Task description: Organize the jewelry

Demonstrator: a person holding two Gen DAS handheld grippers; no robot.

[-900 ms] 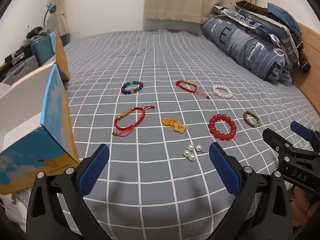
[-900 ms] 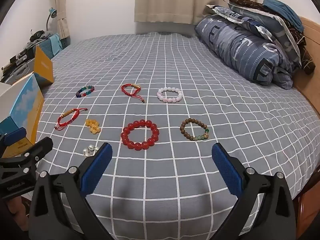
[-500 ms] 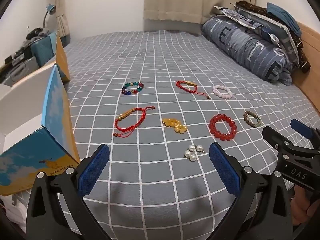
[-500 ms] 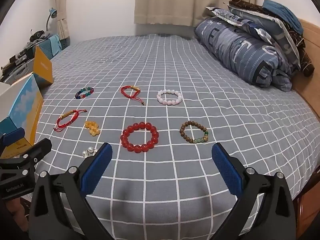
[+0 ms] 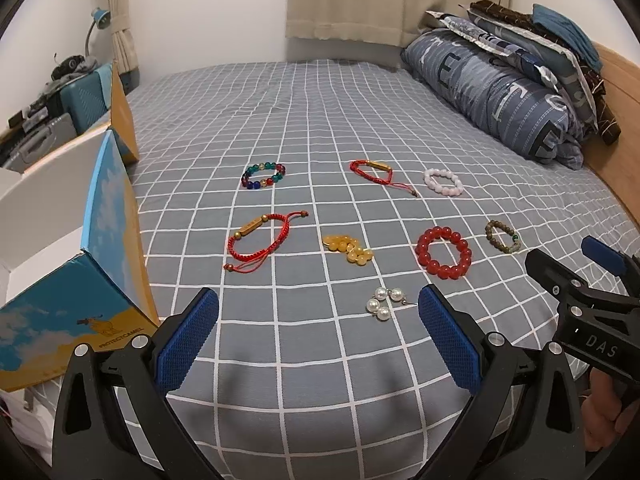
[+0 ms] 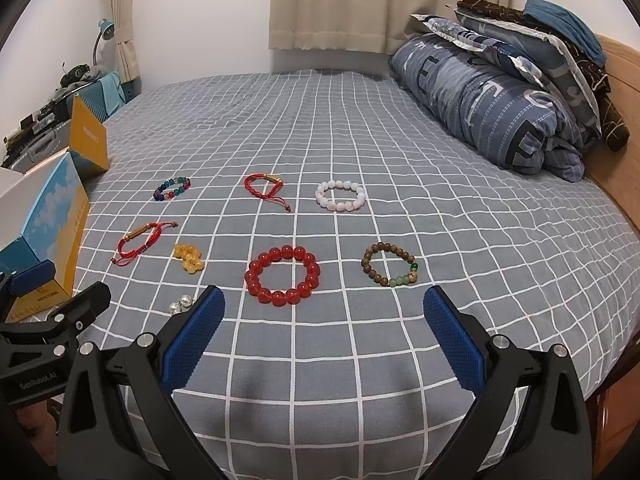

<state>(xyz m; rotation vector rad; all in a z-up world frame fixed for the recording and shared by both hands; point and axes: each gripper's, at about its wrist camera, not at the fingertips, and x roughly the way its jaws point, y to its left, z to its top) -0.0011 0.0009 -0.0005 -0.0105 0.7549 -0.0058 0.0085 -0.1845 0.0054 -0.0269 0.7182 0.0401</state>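
Change: both grippers barely drift; nothing lifted yet.
Left gripper (image 5: 318, 332): fingers spread, pearl cluster (image 5: 384, 303) at 1 o'clock.
Right gripper (image 6: 324, 330): fingers spread, red bead bracelet (image 6: 282, 275) at 11 o'clock.

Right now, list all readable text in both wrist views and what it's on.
"PROTECTCAMEL": blue and yellow box at the bed's left edge.
"DAS": right gripper body, left wrist view.
"GenRobot.AI": left gripper body, right wrist view.
Big letters on the rolled duvet: "E", "T" clear, whole word not readable.
Print on the box's yellow flap: too blurred.
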